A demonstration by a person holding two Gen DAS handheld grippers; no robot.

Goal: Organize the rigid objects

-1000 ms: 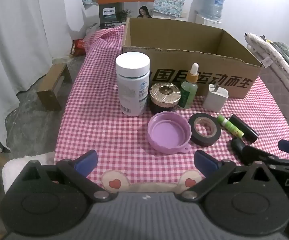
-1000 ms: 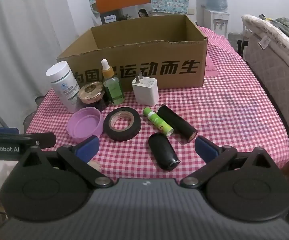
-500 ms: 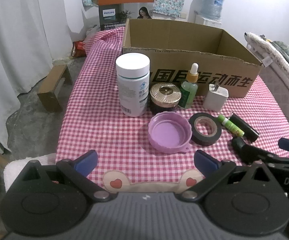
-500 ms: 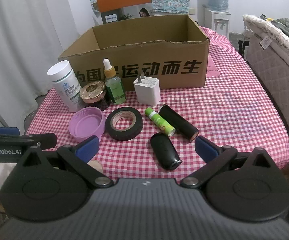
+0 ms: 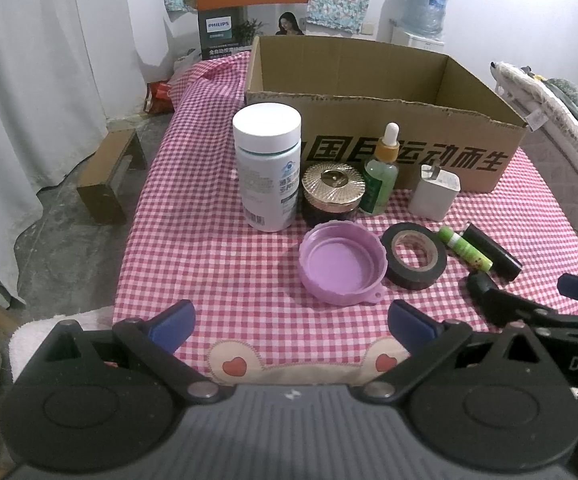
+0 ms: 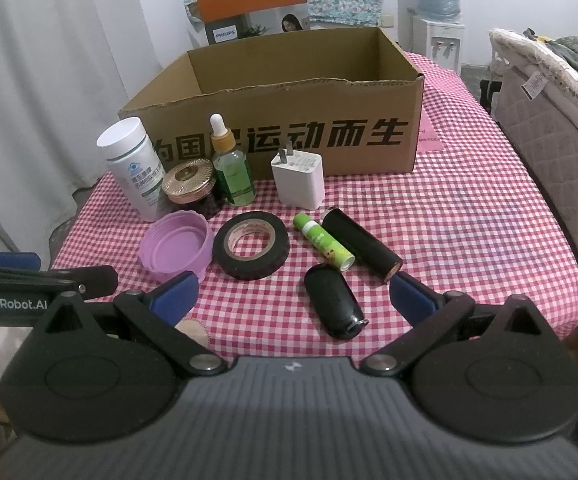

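Observation:
An open cardboard box (image 5: 409,148) (image 6: 329,136) stands at the back of the checked table. In front of it stand a white bottle (image 5: 268,168) (image 6: 135,168), a gold-lidded jar (image 5: 333,194) (image 6: 189,184), a green dropper bottle (image 5: 381,172) (image 6: 231,168) and a white charger (image 5: 435,196) (image 6: 299,182). Nearer lie a purple lid (image 5: 341,266) (image 6: 175,250), black tape roll (image 5: 414,260) (image 6: 251,248), green tube (image 5: 465,248) (image 6: 323,242), black cylinder (image 5: 493,252) (image 6: 361,244) and black oval case (image 6: 333,304). My left gripper (image 5: 291,322) is open and empty before the lid. My right gripper (image 6: 293,296) is open and empty, around the case.
A mattress edge (image 6: 549,120) runs along the table's right side. A wooden stool (image 5: 109,172) stands on the floor at the left. A water dispenser (image 6: 441,20) and an orange Philips carton (image 5: 249,4) stand behind the box.
Both grippers have drifted slightly forward toward the objects. Nothing on the table has moved.

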